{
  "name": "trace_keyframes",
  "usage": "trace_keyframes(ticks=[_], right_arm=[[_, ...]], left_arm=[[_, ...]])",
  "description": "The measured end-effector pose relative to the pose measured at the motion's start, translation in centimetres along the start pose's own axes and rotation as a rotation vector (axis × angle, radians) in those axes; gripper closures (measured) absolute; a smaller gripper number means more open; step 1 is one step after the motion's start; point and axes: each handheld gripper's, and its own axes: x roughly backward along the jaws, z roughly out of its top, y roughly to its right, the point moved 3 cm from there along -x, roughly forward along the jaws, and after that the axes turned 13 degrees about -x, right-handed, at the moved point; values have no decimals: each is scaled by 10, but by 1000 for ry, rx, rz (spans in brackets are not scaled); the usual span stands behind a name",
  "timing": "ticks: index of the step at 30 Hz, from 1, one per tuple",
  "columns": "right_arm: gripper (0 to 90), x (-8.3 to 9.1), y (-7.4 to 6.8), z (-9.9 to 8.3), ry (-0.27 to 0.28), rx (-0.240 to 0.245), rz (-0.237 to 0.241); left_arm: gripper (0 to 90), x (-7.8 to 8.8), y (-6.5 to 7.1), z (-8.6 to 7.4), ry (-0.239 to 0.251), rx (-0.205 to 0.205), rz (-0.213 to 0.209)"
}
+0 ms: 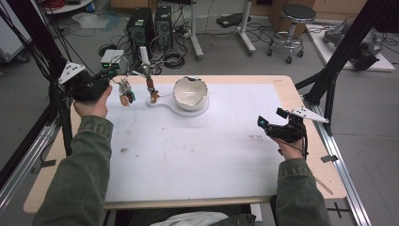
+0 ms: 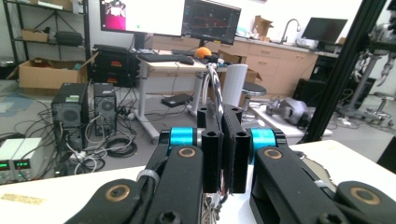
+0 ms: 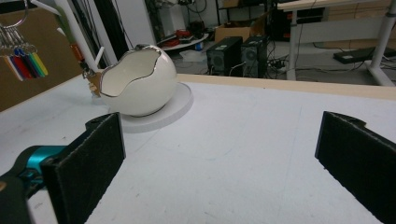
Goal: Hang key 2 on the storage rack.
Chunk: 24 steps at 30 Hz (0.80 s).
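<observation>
My left gripper (image 1: 113,75) hovers over the table's far left corner, shut on the key ring (image 2: 215,86), whose wire loop rises between the closed jaws. A bunch of keys with coloured tags (image 1: 125,92) hangs below it; the same bunch of keys (image 3: 22,59) is at the top left of the right gripper view. Beside it stands a white hook stand (image 1: 145,60) with a small orange trinket (image 1: 153,92) hanging from it. A white egg-shaped bowl (image 1: 190,92) sits on the stand's round white base (image 1: 203,109). My right gripper (image 1: 270,117) is low at the table's right, open and holding nothing, pointing toward the bowl (image 3: 140,84).
A white mat (image 1: 188,150) covers most of the wooden table (image 1: 310,155). Black frame posts (image 1: 339,52) rise at both sides of the table. On the floor behind are computer towers (image 1: 149,26), cables and a stool (image 1: 294,23).
</observation>
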Motion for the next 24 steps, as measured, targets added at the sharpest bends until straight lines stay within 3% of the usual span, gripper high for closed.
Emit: trace_keyframes(ticks=[5, 12, 24], right_arm=[[7, 6, 4, -6, 18, -16, 3], [6, 10, 9, -10, 32, -34, 0], [6, 12, 9, -10, 43, -41, 12]], left_arm=[[870, -9, -6, -3, -30, -10, 24], [870, -21, -11, -12, -63, 9, 44], [870, -35, -10, -24, -99, 11, 35]])
